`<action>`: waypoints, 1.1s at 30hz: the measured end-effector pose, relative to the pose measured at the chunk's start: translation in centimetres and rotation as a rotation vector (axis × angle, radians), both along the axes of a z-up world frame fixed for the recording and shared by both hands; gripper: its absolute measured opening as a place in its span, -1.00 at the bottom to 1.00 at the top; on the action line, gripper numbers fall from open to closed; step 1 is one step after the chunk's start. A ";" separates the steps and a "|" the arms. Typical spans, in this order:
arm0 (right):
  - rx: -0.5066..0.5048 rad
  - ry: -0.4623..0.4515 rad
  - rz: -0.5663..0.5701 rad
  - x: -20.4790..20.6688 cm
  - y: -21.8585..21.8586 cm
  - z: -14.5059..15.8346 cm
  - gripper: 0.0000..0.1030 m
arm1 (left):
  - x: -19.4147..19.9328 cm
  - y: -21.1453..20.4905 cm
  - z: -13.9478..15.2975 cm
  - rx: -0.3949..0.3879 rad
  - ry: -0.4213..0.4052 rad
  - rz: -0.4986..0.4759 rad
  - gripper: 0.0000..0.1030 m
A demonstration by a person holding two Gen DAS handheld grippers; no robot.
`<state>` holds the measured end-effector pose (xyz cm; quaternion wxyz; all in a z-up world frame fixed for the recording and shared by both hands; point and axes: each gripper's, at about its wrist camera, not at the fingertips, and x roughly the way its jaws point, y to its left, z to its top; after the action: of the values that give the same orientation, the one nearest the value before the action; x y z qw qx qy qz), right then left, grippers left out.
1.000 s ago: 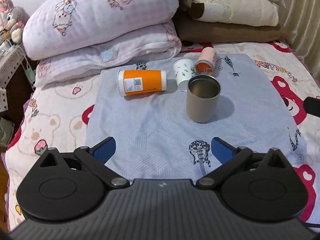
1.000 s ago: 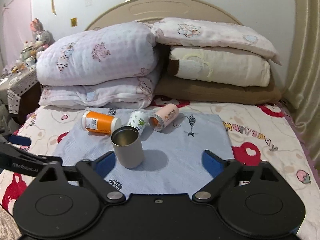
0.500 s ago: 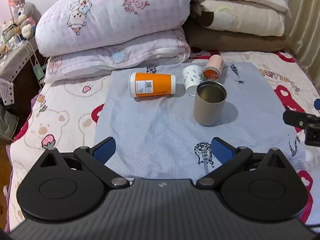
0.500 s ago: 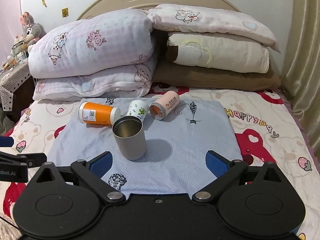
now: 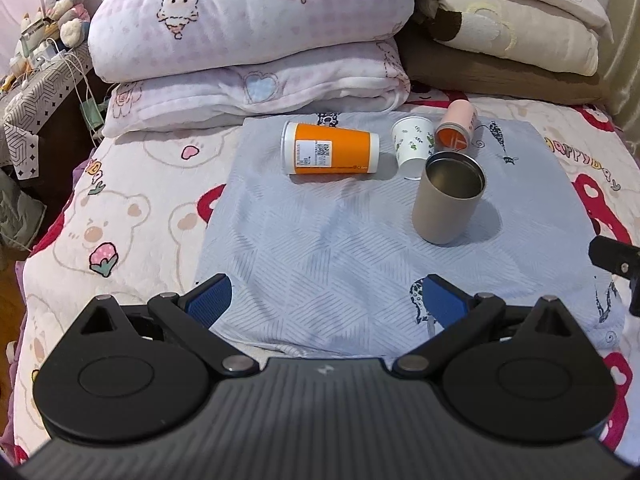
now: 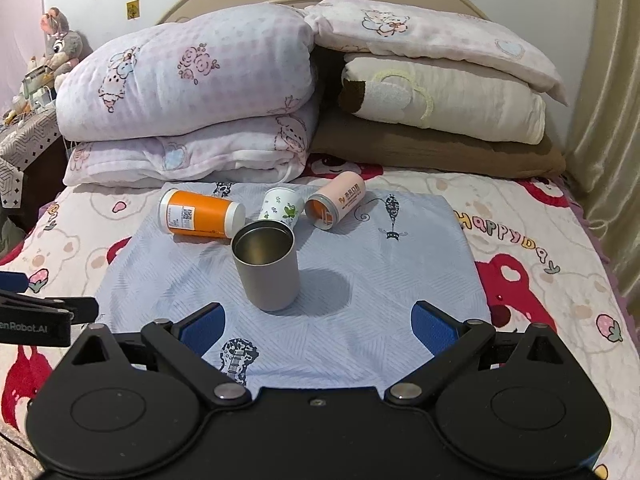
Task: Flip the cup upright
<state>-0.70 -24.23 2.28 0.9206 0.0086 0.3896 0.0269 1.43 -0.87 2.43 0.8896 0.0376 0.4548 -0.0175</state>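
Left wrist view: the left gripper [image 5: 326, 300] has backed off over the last second, fingers spread wide and holding nothing, so the cups look further away now. The beige metal tumbler [image 5: 448, 198] stands upright on the pale blue patterned cloth [image 5: 320, 248], empty inside, so I'd say that flip is done. The orange paper cup with a white lid [image 5: 330, 154] still lies on its side.

Right wrist view: the right gripper [image 6: 318, 328] is also released, empty. The small white leaf-print cup [image 6: 282, 212] and pink canister [image 6: 336, 200] lie tipped over; contents hard to tell.
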 end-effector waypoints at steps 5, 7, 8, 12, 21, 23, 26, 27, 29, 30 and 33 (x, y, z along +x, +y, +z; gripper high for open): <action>-0.006 0.000 -0.019 -0.2 0.0 0.0 0.96 | 0.3 0.4 -0.3 -0.007 0.018 0.014 1.00; -0.025 -0.010 -0.024 -0.4 0.2 0.1 0.96 | 0.3 0.6 -0.4 -0.006 0.020 0.020 1.00; -0.028 -0.013 -0.025 -0.4 0.3 0.2 0.96 | 0.3 0.6 -0.4 0.001 0.018 0.022 1.00; -0.028 -0.014 -0.026 -0.4 0.3 0.3 0.96 | 0.3 0.6 -0.3 0.025 0.000 0.028 1.00; -0.018 -0.005 -0.052 -0.3 -0.1 0.1 0.96 | 0.4 0.6 -0.5 0.031 0.003 0.033 1.00; -0.022 -0.011 -0.053 -0.4 -0.1 0.2 0.96 | 0.4 0.6 -0.5 0.033 0.003 0.032 1.00; -0.028 -0.015 -0.049 -0.5 0.0 0.2 0.96 | 0.3 0.4 -0.4 0.040 -0.003 0.028 1.00; -0.028 -0.015 -0.048 -0.5 0.0 0.2 0.96 | 0.3 0.4 -0.3 0.042 -0.005 0.026 1.00; -0.027 -0.014 -0.050 -0.5 -0.1 0.2 0.96 | 0.2 0.2 -0.2 0.044 -0.008 0.024 1.00; -0.026 -0.014 -0.051 -0.5 -0.1 0.2 0.96 | 0.2 0.2 -0.2 0.045 -0.010 0.024 1.00; -0.023 -0.018 -0.049 -0.5 -0.1 0.2 0.96 | 0.0 0.2 -0.1 0.056 -0.025 0.022 1.00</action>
<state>-1.24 -24.31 2.47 0.9245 0.0072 0.3810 0.0001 1.40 -0.71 2.30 0.8940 0.0576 0.4442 0.0054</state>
